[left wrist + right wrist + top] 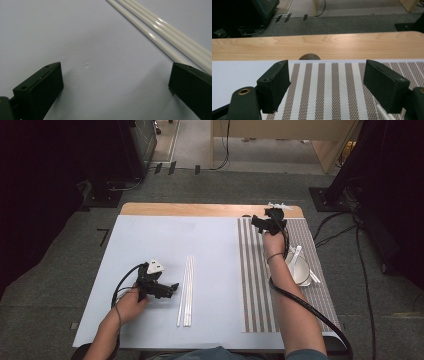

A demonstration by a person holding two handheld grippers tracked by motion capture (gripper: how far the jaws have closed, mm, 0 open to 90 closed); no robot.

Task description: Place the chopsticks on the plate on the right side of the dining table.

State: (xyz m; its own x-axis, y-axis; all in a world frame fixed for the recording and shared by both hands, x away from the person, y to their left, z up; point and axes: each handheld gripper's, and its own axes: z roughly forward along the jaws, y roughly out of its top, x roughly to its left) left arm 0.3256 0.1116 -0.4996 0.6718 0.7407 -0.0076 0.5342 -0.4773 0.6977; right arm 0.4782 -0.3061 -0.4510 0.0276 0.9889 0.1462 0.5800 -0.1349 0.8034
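Three white straws (pixel 186 290) are laid side by side on the counter (pixel 150 245); further straws are seen by the white bowl (pixel 301 270) on the striped mat (pixel 255 285). Left tongs (pixel 172 287) and right tongs (pixel 257 222) are released, empty; transfer is judged unfinished.

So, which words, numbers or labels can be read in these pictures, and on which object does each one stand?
None: no readable text on the white rods, the striped mat, the blue table cover, the bowl or either gripper.
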